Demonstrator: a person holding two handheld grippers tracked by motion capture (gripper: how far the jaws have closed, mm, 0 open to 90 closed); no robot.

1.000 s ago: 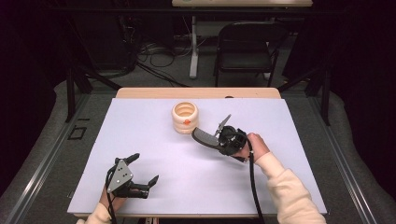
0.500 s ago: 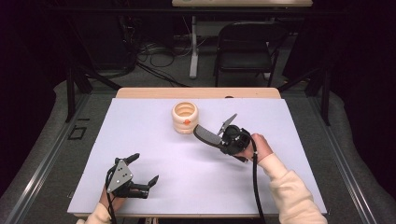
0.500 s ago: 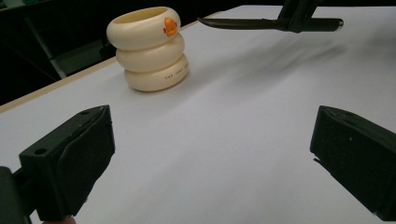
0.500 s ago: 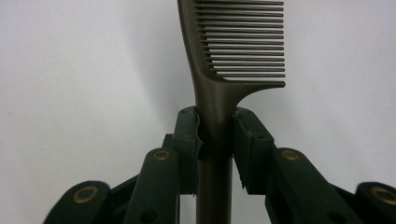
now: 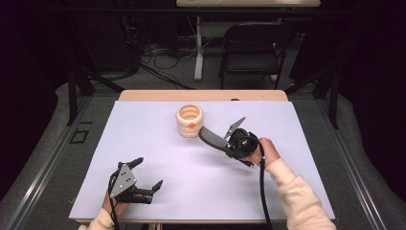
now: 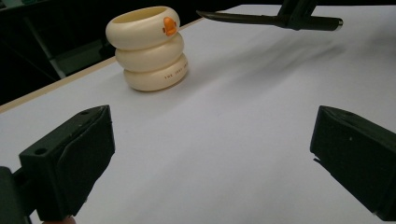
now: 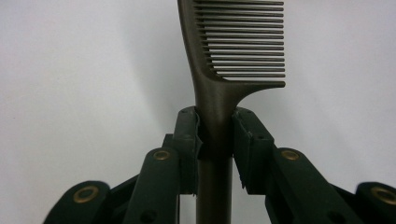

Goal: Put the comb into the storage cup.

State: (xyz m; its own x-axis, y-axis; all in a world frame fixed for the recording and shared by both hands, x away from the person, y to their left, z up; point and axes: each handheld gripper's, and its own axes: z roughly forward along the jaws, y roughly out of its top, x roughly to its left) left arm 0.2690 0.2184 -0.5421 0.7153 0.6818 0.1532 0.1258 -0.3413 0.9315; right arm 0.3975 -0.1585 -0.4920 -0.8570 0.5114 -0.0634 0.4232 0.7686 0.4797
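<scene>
A dark grey comb (image 7: 238, 42) is clamped by its handle in my right gripper (image 7: 215, 128), teeth pointing away over the white table. In the high view the comb (image 5: 210, 138) reaches up-left from the right gripper (image 5: 226, 144), and its tip ends just right of a cream three-ringed cup (image 5: 190, 120) with an orange beak. The cup (image 6: 147, 46) stands upright, with the comb (image 6: 252, 18) hovering to its right. My left gripper (image 5: 146, 175) rests near the table's front left, jaws wide apart (image 6: 212, 151) with nothing between them.
A white sheet (image 5: 143, 143) covers the wooden table (image 5: 201, 95). Beyond the far edge stand a dark chair (image 5: 251, 48) and a table leg with cables on the floor. A black cable (image 5: 262, 191) trails from the right gripper along the sleeve.
The right gripper has lifted the comb's tip slightly toward the cup. The left gripper has stayed put.
</scene>
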